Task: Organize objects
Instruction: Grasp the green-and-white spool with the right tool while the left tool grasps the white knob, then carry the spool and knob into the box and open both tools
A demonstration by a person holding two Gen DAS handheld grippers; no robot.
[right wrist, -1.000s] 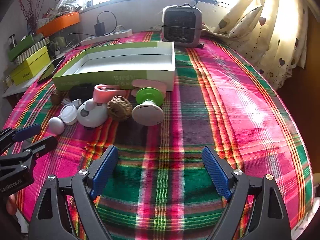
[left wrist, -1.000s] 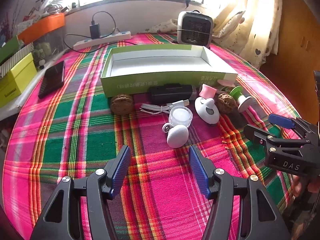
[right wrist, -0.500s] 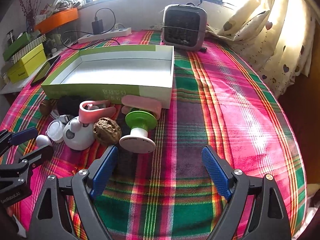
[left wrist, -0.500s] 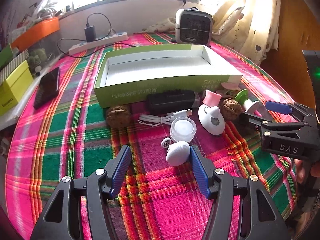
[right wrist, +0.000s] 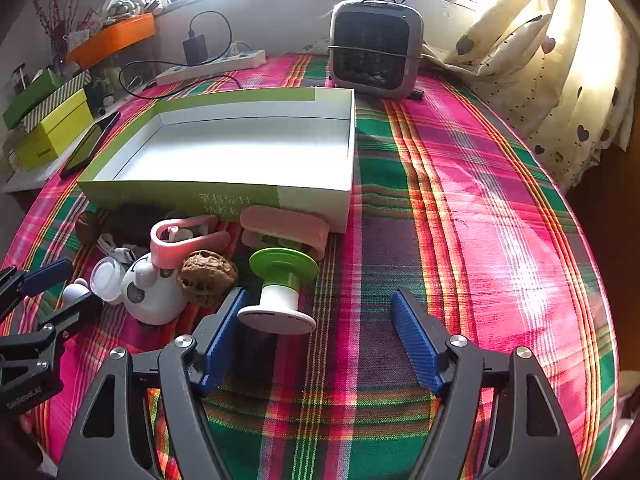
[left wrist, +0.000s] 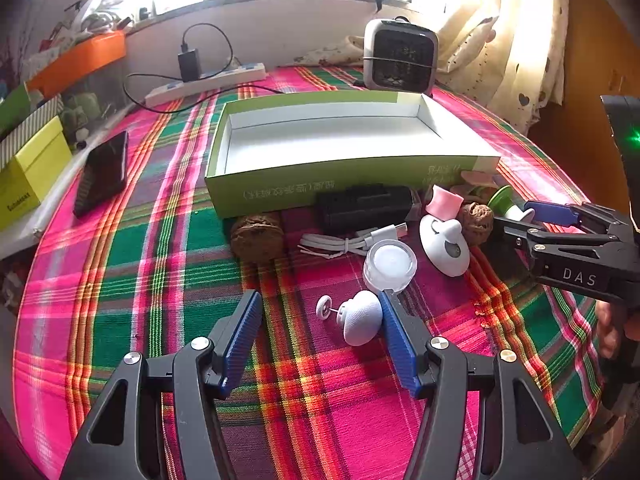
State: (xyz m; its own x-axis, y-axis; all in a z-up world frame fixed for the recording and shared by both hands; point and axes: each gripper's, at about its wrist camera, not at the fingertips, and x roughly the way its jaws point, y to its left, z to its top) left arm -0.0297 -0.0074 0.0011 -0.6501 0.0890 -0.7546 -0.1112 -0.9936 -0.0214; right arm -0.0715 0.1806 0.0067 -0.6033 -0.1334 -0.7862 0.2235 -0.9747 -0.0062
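An empty green-and-white box (left wrist: 340,144) (right wrist: 240,152) lies on the plaid cloth. Small items sit in front of it. My left gripper (left wrist: 320,312) is open around a white egg-shaped piece with a small wheel (left wrist: 358,322), which lies against the right finger. My right gripper (right wrist: 316,312) is open; a green-and-white spool (right wrist: 280,292) (left wrist: 506,204) stands just inside its left finger. Nearby lie a clear round jar (left wrist: 390,264), a white panda-like toy (right wrist: 150,290), two walnuts (left wrist: 256,236) (right wrist: 206,276), a white cable (left wrist: 352,242), a black case (left wrist: 364,204) and pink holders (right wrist: 284,230).
A small heater (right wrist: 376,52) stands behind the box. A power strip with a charger (left wrist: 204,80) lies at the back left. A black phone (left wrist: 102,172) and yellow and green boxes (left wrist: 28,172) sit on the left ledge. A curtain (right wrist: 560,60) hangs to the right.
Both grippers have moved forward toward the items. The white egg-shaped piece now lies between my left fingers, and the green spool now stands at my right gripper's left finger.
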